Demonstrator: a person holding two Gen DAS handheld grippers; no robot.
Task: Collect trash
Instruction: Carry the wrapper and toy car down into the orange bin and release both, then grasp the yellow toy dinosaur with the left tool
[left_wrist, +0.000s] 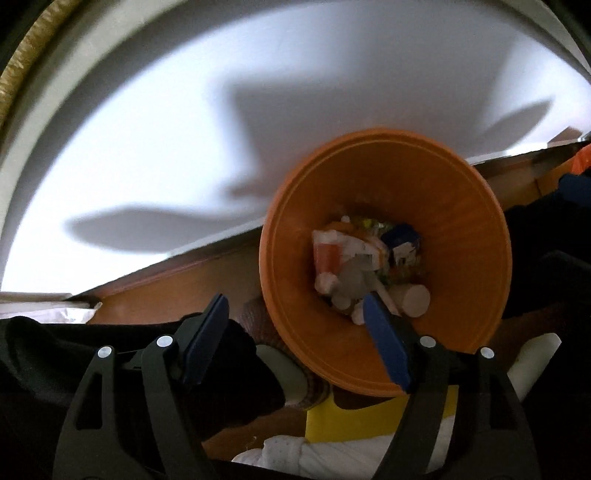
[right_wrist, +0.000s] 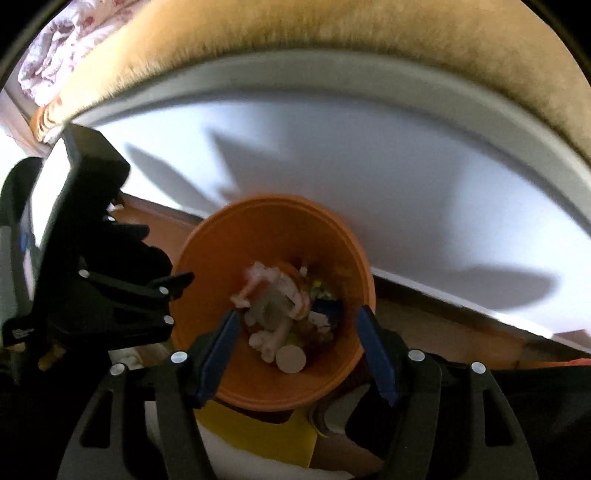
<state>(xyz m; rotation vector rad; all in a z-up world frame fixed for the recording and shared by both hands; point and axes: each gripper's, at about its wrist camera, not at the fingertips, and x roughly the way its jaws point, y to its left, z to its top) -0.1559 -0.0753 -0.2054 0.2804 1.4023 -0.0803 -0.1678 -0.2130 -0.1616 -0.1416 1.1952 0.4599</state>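
Left gripper (left_wrist: 295, 314) and right gripper (right_wrist: 295, 328) angled down over orange bin (right_wrist: 229, 254), both spread wide, empty

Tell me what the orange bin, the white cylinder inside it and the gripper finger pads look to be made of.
Orange bin: likely moulded plastic; smooth, uniform colour, soft sheen, ridged rim.
White cylinder: unclear; matte, flat round end, perhaps rolled paper or plastic.
Finger pads: blue, matte, probably rubber or soft plastic, mounted on black rigid, seemingly plastic arms.
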